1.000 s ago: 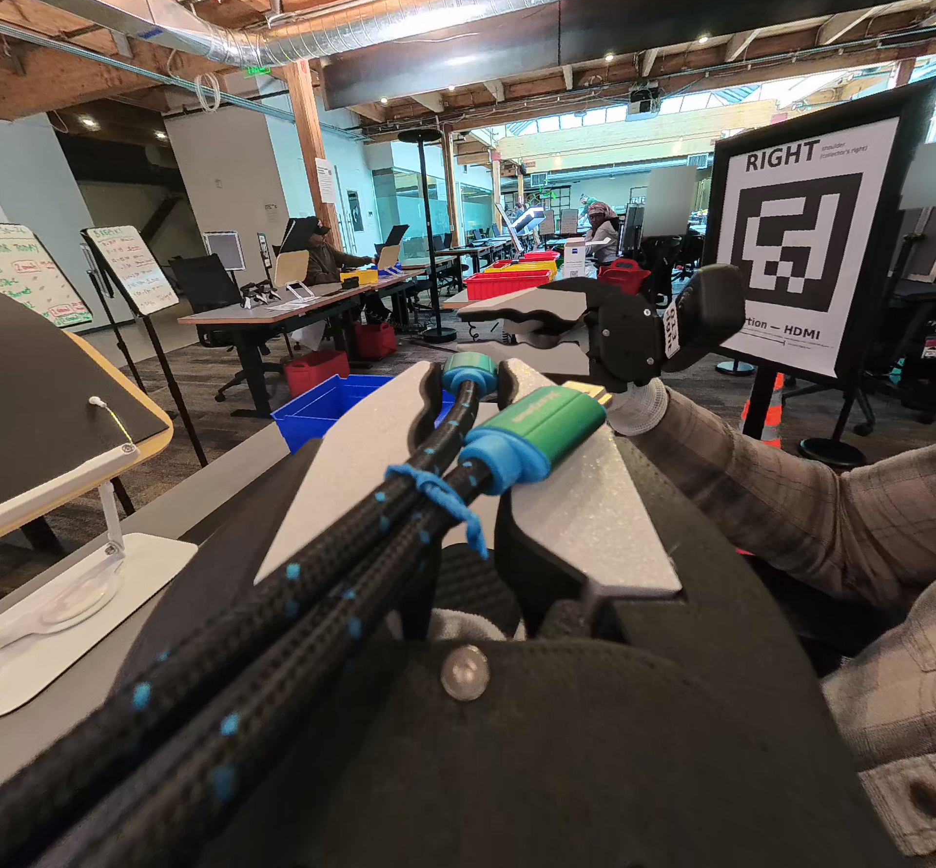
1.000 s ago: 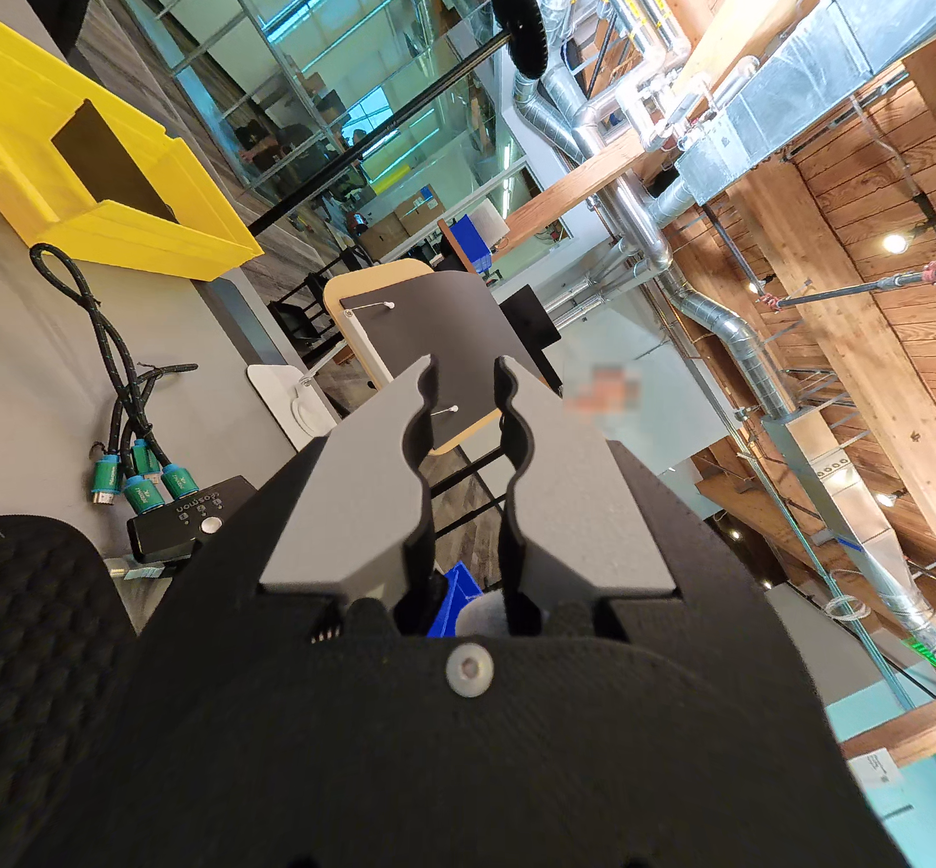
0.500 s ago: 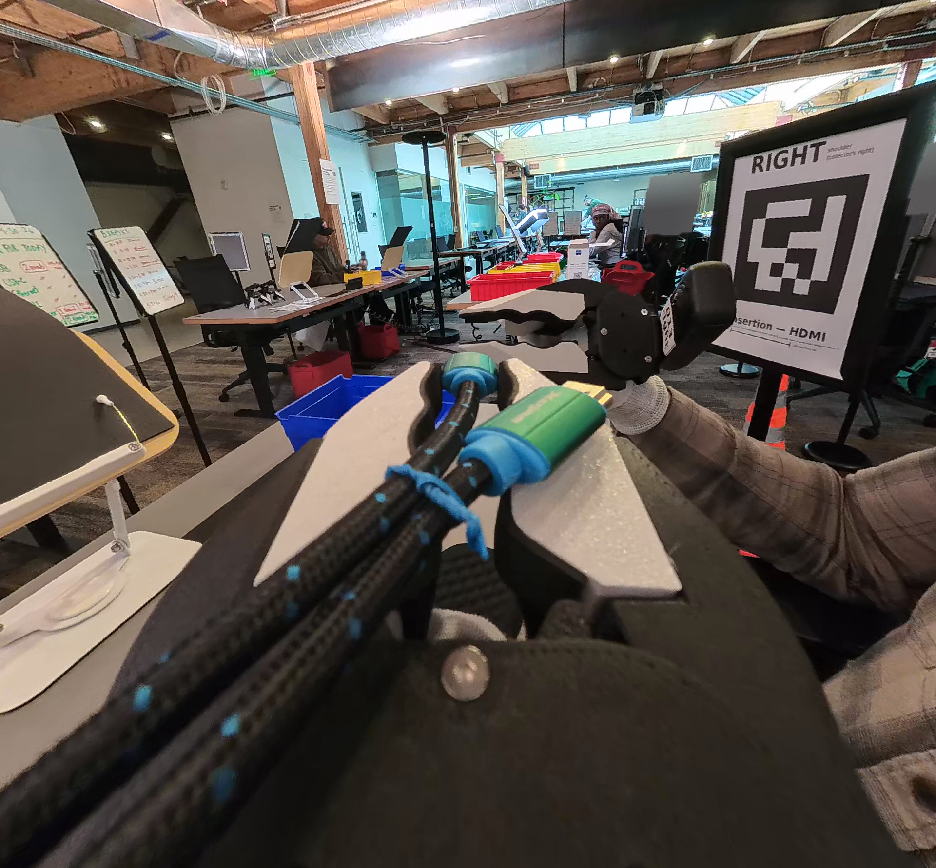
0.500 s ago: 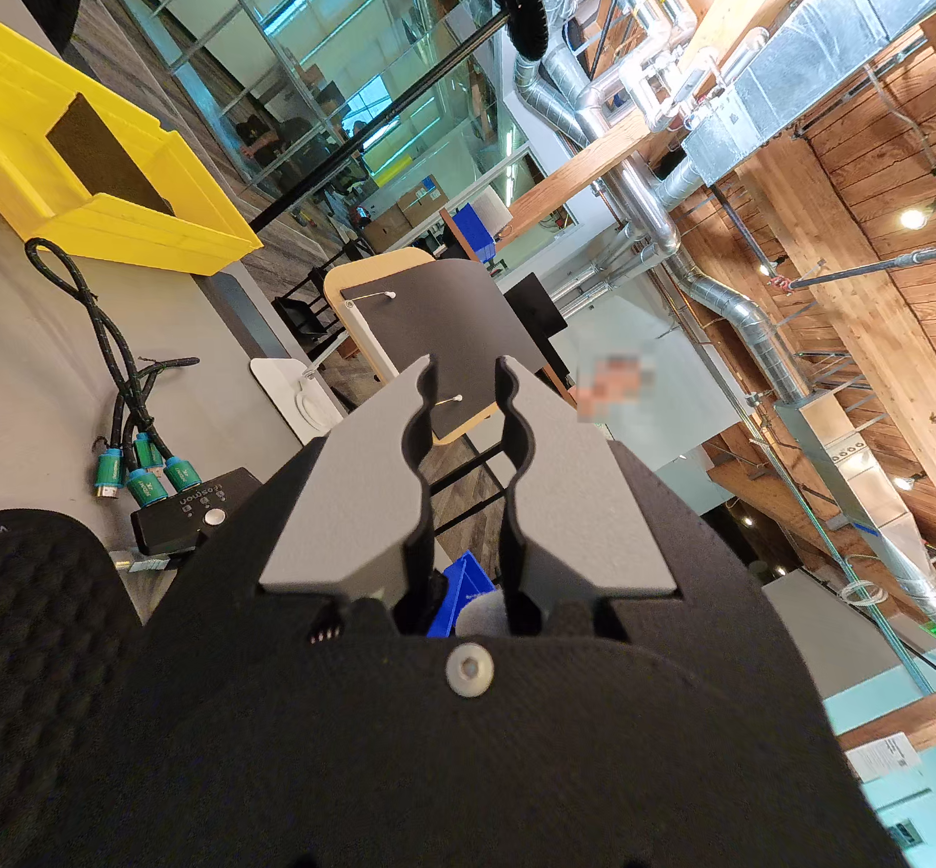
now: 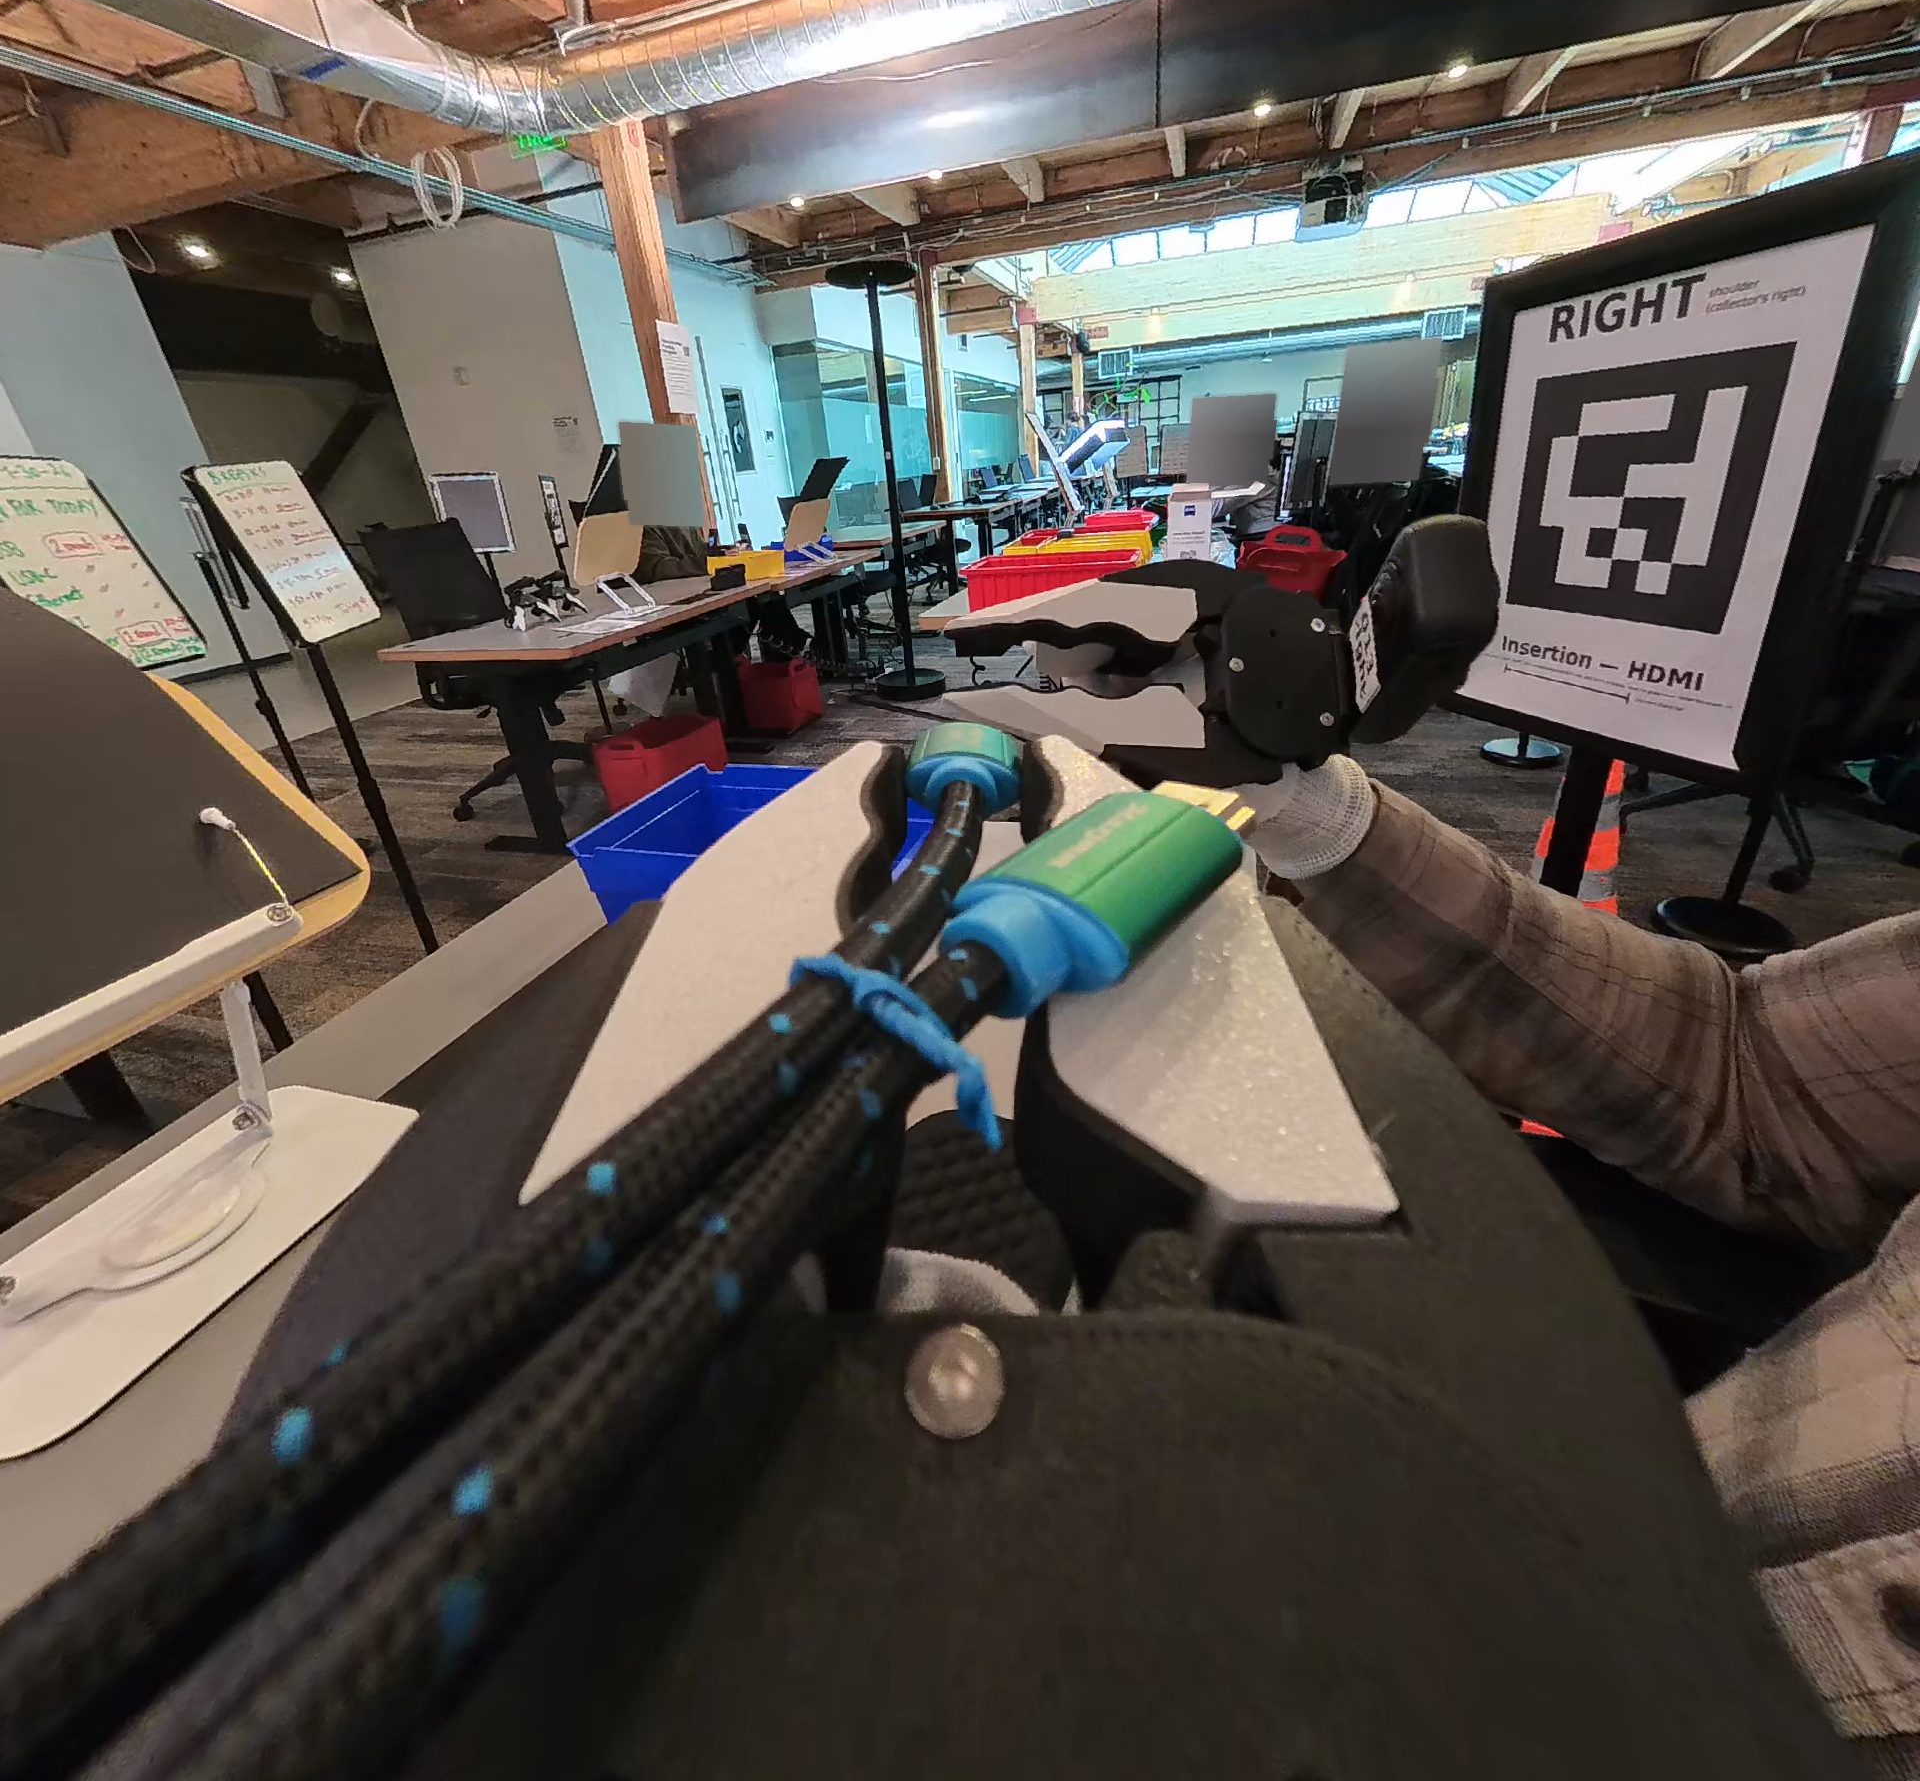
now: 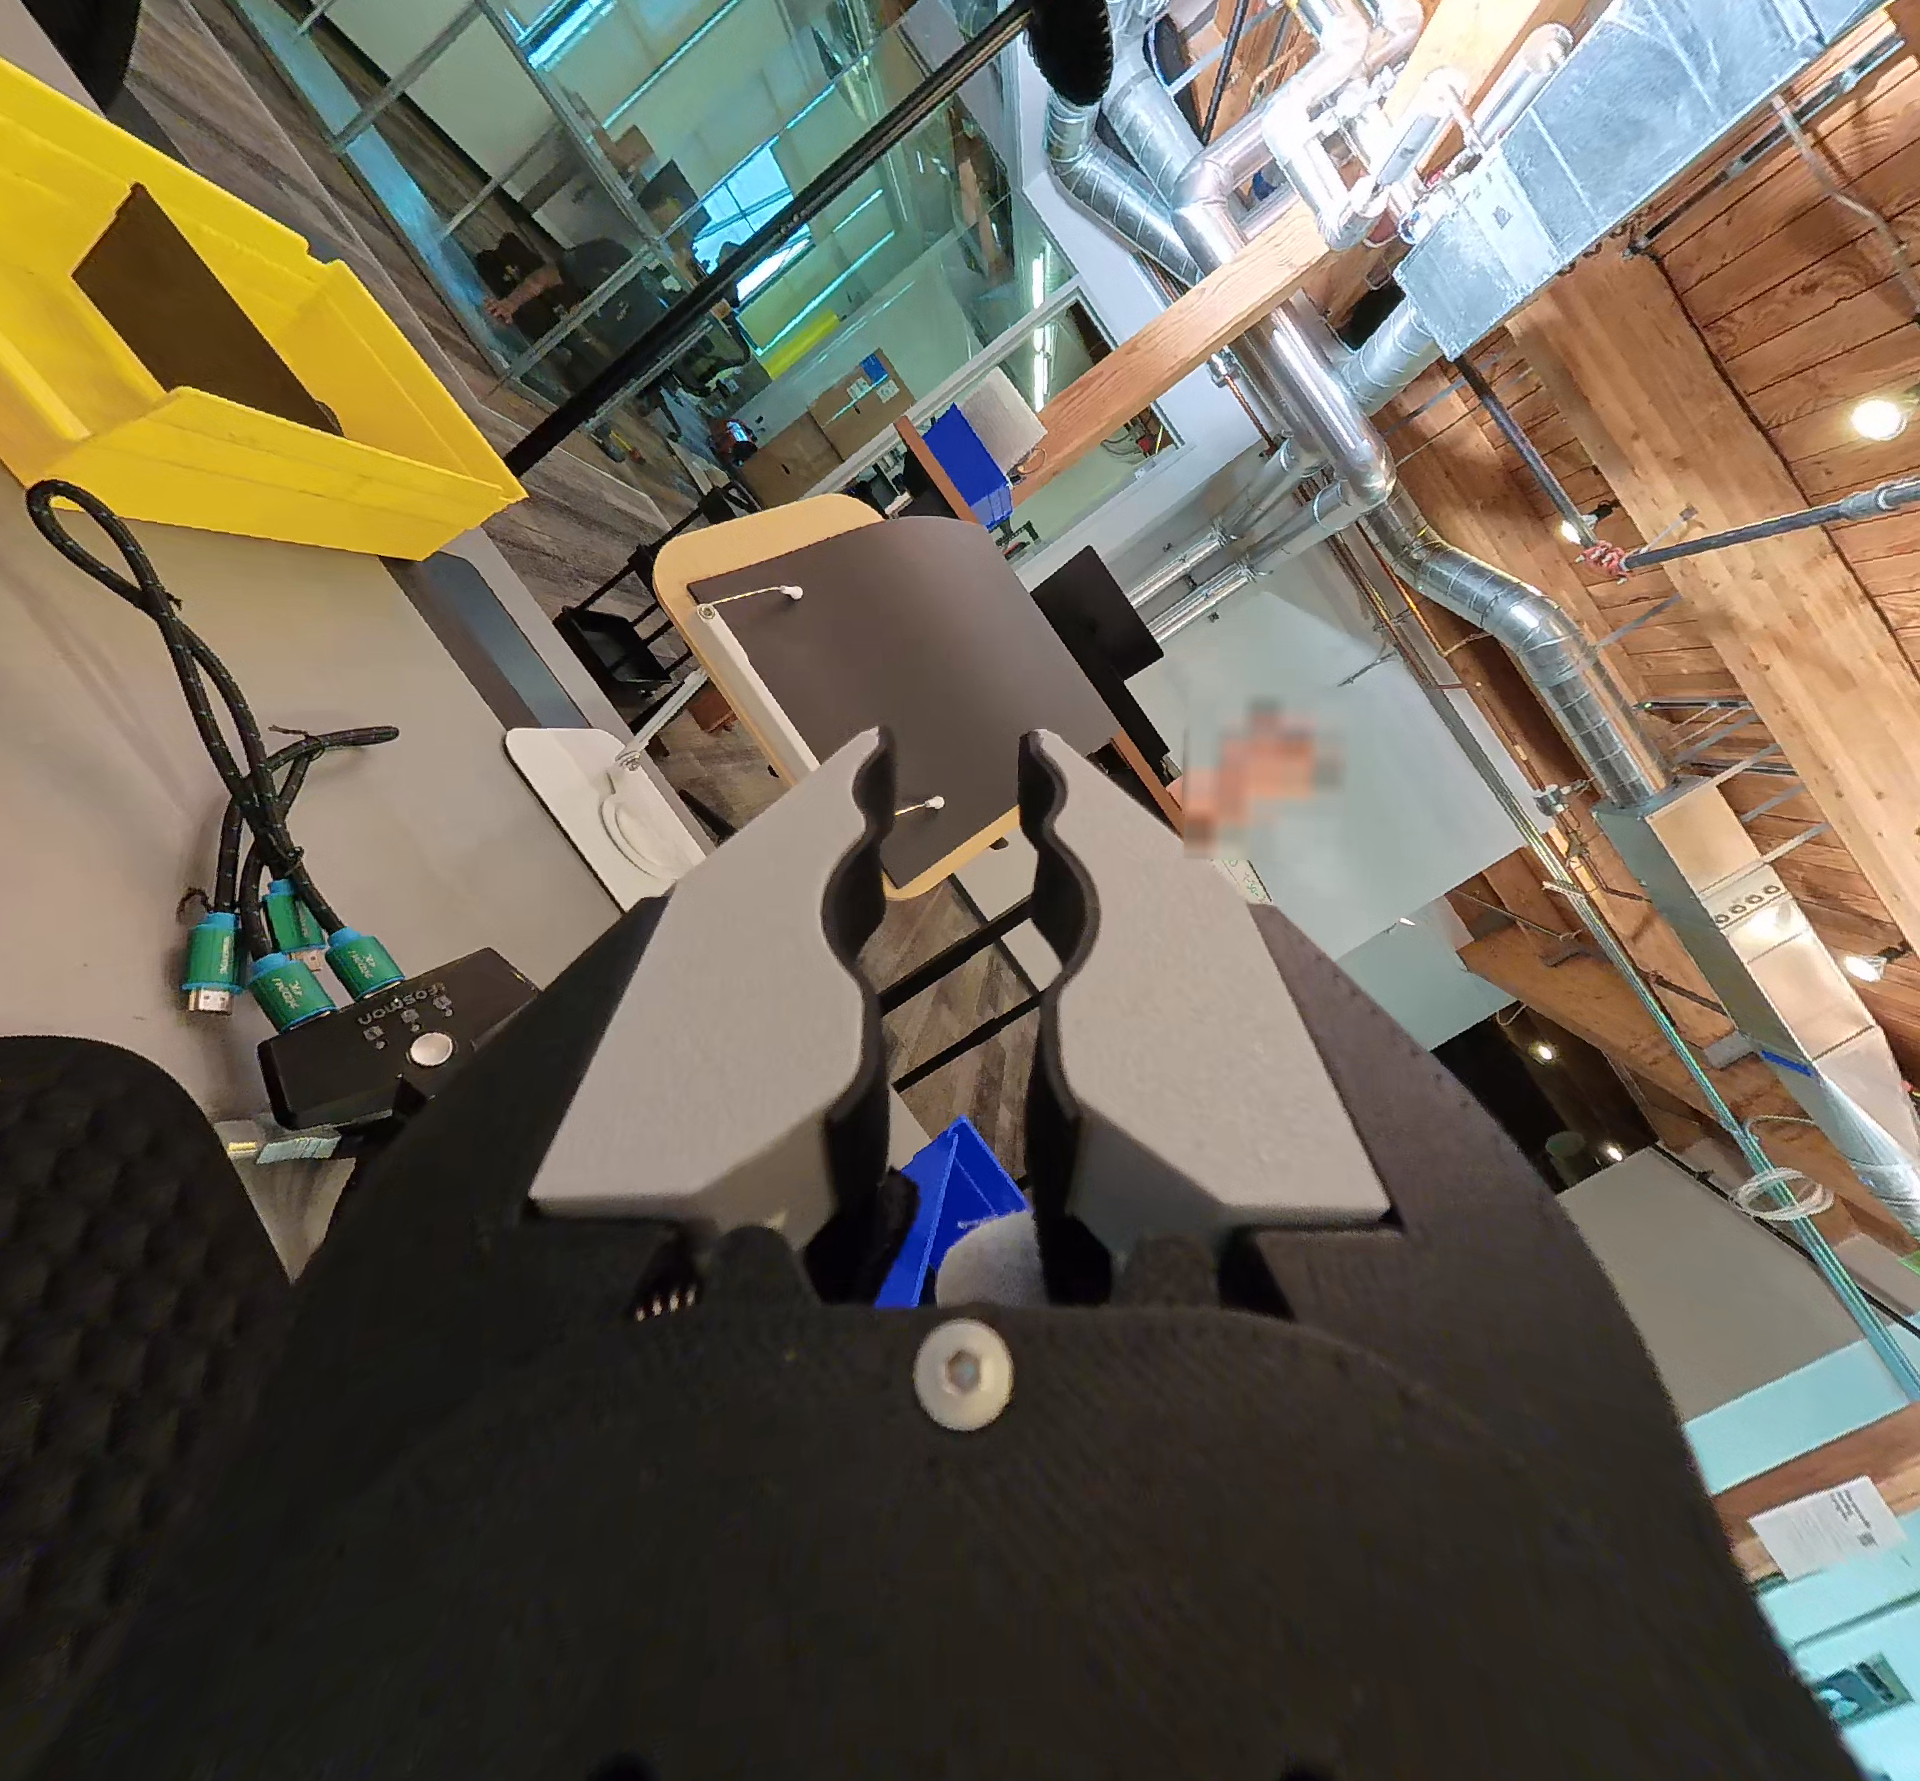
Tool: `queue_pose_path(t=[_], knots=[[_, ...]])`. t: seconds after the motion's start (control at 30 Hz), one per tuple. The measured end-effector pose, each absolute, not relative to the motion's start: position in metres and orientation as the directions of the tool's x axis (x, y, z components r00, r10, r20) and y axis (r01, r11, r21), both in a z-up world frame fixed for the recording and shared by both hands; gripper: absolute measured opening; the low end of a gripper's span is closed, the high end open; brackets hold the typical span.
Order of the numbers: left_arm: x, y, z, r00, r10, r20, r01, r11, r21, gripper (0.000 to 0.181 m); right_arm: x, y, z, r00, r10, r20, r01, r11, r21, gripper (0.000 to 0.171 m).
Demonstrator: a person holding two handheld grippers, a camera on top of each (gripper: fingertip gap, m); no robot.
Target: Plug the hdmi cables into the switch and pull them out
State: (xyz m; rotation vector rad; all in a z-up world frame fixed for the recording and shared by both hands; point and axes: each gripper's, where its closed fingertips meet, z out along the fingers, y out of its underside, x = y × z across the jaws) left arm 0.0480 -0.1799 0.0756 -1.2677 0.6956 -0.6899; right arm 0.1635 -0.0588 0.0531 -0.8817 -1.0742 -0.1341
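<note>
Left gripper [image 5: 956,775] jaws narrow, clamped on a braided HDMI cable [image 5: 925,874] just behind its green plug; a second plug [image 5: 1101,884] lies loose across the right finger. Right gripper [image 6: 951,755] jaws part-open, holding nothing. Landmark: black switch [image 6: 384,1035] on the grey table [image 6: 125,744]. Four green plugs [image 6: 281,962] sit at its far edge, long axes pointing toward it. Switch lies low and left of the right jaws; judged nearer arm: right. Seating in the ports not discernible; switch absent from left view.

Black switch [image 6: 384,1035] on grey table, two green-ended braided cables [image 6: 312,973] plugged in.
</note>
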Motion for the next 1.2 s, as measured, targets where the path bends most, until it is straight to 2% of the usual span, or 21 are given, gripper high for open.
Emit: queue_pose_path(t=[0.1, 0.23, 0.47, 0.6, 0.67, 0.73, 0.83, 1.03, 1.2], knots=[[0.047, -0.18, 0.076, 0.616, -0.783, -0.086, 0.073, 0.165, -0.984, 0.021, 0.166, -0.057, 0.053, 0.515, 0.326, 0.793, 0.484, 0.652, -0.583, 0.023], [0.045, -0.181, 0.078, 0.622, -0.778, -0.09, 0.073, 0.171, -0.983, 0.021, 0.17, -0.048, 0.045, 0.525, 0.439, 0.729, 0.444, 0.59, -0.675, 0.028], [0.038, -0.184, 0.08, 0.641, -0.761, -0.099, 0.065, 0.182, -0.981, 0.021, 0.171, -0.02, 0.006, 0.481, 0.663, 0.574, 0.399, 0.417, -0.817, 0.041], [0.032, -0.183, 0.079, 0.657, -0.747, -0.098, 0.059, 0.18, -0.982, 0.021, 0.161, -0.006, -0.026, 0.416, 0.764, 0.493, 0.412, 0.325, -0.851, 0.046], [0.029, -0.183, 0.078, 0.667, -0.739, -0.096, 0.057, 0.178, -0.982, 0.021, 0.157, 0.007, -0.051, 0.385, 0.772, 0.506, 0.494, 0.291, -0.819, 0.052], [0.025, -0.184, 0.077, 0.677, -0.73, -0.095, 0.052, 0.177, -0.983, 0.021, 0.153, 0.017, -0.079, 0.314, 0.758, 0.571, 0.6, 0.307, -0.739, 0.058], [0.02, -0.185, 0.075, 0.693, -0.715, -0.094, 0.046, 0.174, -0.984, 0.02, 0.141, 0.026, -0.117, 0.22, 0.785, 0.579, 0.678, 0.304, -0.669, 0.062], [0.009, -0.191, 0.076, 0.728, -0.678, -0.103, 0.029, 0.18, -0.983, 0.021, 0.129, 0.053, -0.178, 0.083, 0.766, 0.638, 0.816, 0.315, -0.484, 0.06], [-0.002, -0.196, 0.077, 0.756, -0.645, -0.109, 0.017, 0.186, -0.982, 0.02, 0.126, 0.071, -0.208, 0.016, 0.768, 0.64, 0.877, 0.296, -0.378, 0.045]])
